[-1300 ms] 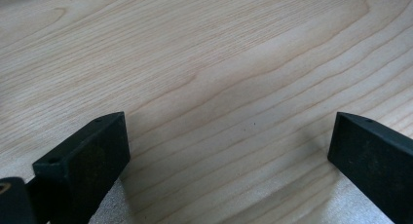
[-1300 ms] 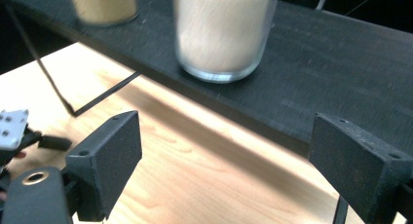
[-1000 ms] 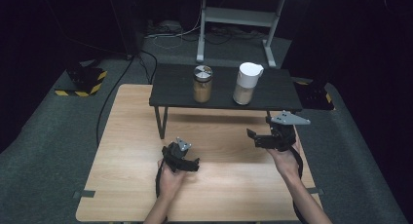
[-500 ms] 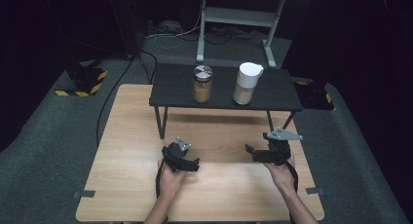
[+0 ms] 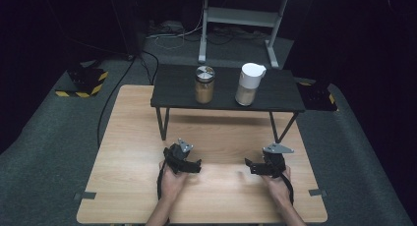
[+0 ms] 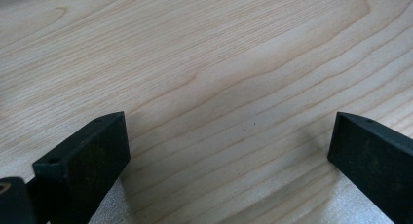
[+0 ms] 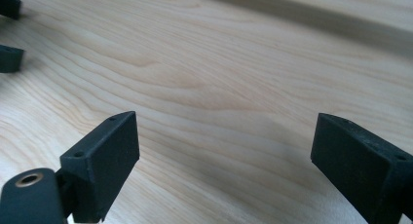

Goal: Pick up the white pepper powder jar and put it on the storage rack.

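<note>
1. While both grippers rest low near the front edge of the wooden table (image 5: 123, 137), the two things nearest to them stand on the small black shelf (image 5: 172, 96) farther back: a glass jar (image 5: 204, 84) with a metal lid and a white container (image 5: 249, 84).
2. Seen in the high view, the jar is up and slightly to the right of the left gripper (image 5: 196, 166), and the container is up and slightly to the left of the right gripper (image 5: 249, 167). Each hand therefore has one thing almost straight ahead of it, raised above the table surface.
3. Both things stand upright, so their long axis is vertical; I judge that a grip from the side fits best.
4. The left gripper is spread wide, with only bare wood between its jaws.
5. The right gripper (image 7: 224, 151) is also spread; its jaws have just been opening, and nothing is between them.
6. Both things are well apart from the grippers, so any reach must go forward and up.
7. The two grippers point toward each other, not toward the shelf, so each must turn first.
</note>
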